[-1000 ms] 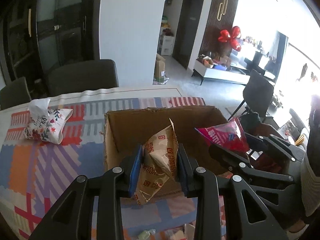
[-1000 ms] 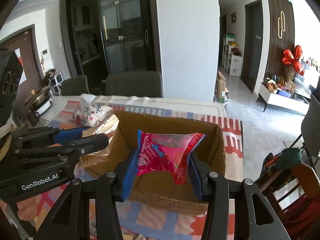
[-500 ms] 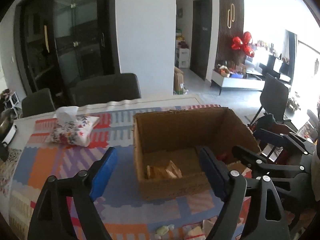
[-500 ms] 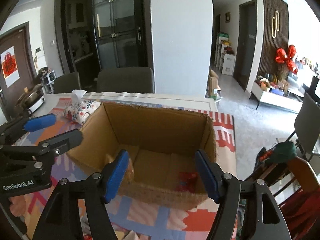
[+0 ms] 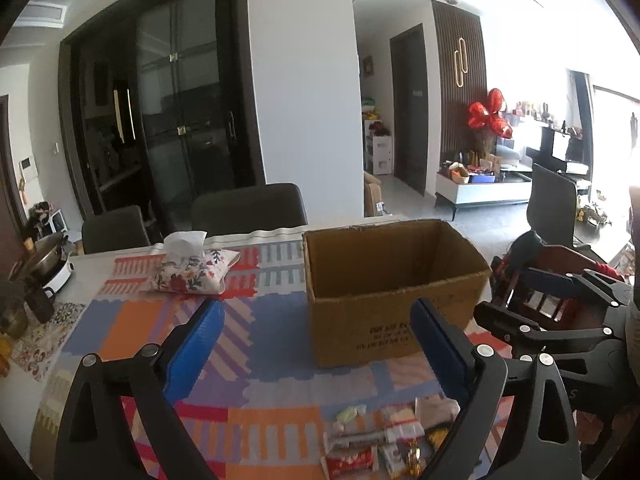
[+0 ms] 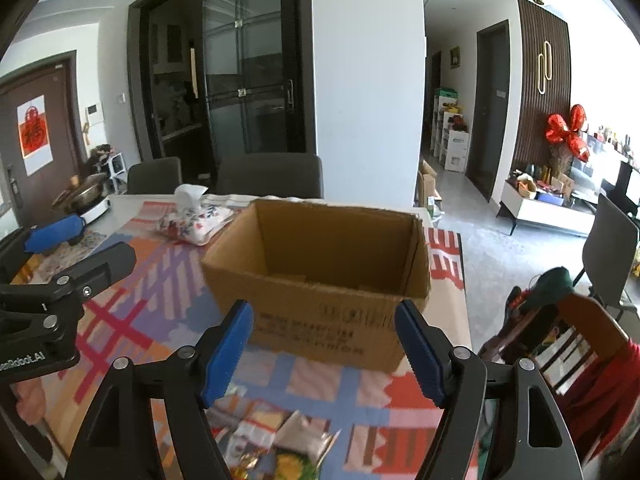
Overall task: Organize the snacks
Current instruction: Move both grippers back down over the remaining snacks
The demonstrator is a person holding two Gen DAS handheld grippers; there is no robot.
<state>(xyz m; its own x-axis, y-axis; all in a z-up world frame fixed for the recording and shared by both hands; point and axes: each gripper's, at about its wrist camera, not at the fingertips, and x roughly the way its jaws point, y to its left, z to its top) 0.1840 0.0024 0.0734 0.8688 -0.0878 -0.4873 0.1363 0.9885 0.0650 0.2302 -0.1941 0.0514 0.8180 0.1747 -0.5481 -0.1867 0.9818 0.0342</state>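
An open brown cardboard box (image 5: 396,288) (image 6: 320,272) stands on the patterned tablecloth, its inside hidden from here. My left gripper (image 5: 316,324) hangs in front of the box and to its left, jaws still opening, nothing between the blue pads. My right gripper (image 6: 324,328) faces the box's near wall, jaws opening too, and holds nothing. A heap of small wrapped snacks (image 5: 384,436) (image 6: 280,440) lies on the cloth close below both grippers. The right gripper also shows at the right edge of the left wrist view (image 5: 560,312).
A floral tissue pouch (image 5: 192,272) (image 6: 196,220) lies left of the box. A pot (image 5: 44,256) and a dark mug (image 5: 38,304) sit at the table's left end. Dark chairs (image 5: 248,208) stand behind the table, a wooden chair (image 6: 568,340) at its right.
Both grippers let go of their packets, a tan one from the left and a pink one from the right, into the box. Both opened wide and drew back from it.
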